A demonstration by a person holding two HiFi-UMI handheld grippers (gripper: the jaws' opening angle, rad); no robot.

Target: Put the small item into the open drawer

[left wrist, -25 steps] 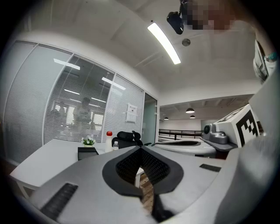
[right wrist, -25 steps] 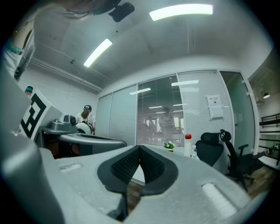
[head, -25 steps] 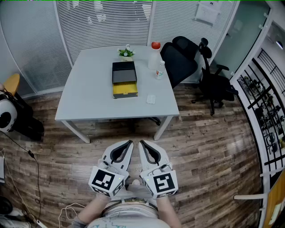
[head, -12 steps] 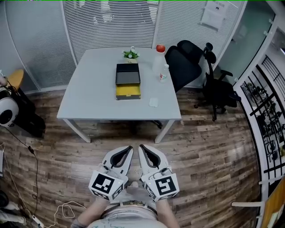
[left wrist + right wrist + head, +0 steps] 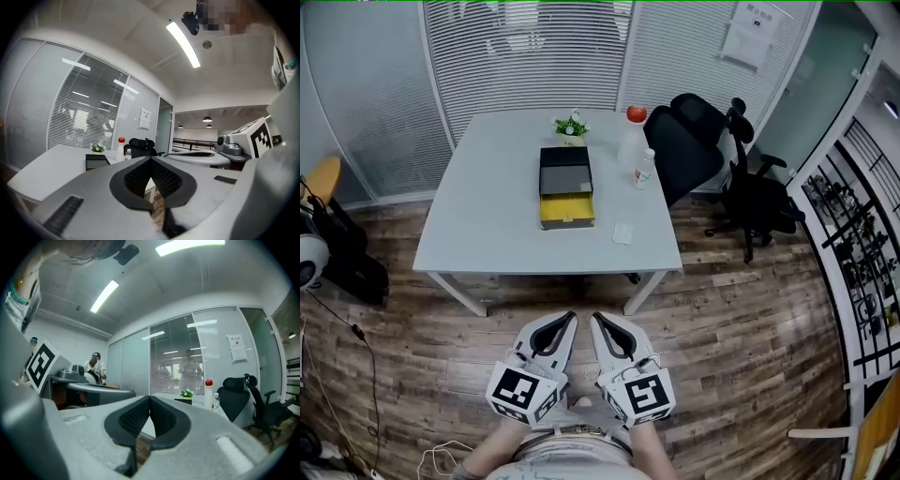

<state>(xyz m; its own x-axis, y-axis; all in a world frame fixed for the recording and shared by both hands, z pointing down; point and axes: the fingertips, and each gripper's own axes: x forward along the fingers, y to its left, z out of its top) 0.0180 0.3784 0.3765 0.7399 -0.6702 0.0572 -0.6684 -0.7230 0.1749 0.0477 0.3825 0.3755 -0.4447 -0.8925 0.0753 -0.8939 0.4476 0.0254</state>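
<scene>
Standing well back from the surface (image 5: 487,206), the person holds the left claw (image 5: 569,318) and the right claw (image 5: 596,318) low and side by side over the floor (image 5: 750,309). Each has its jaws pressed together on nothing. The small item (image 5: 622,232), pale and flat-looking, lies near the front edge, toward the front right corner. It sits just right of the yellow drawer (image 5: 566,210), which stands pulled out of a black box (image 5: 564,171).

Several slips seem possible from here. A claw arriving with its jaws not yet spread would shove the item rather than take it, and so close to the front edge it could slide off onto the floor. Such a low, thin thing may also slip out of a shallow pinch. Reaching in carelessly could knock the drawer shut, or catch the two bottles (image 5: 644,169) near the right edge.
</scene>
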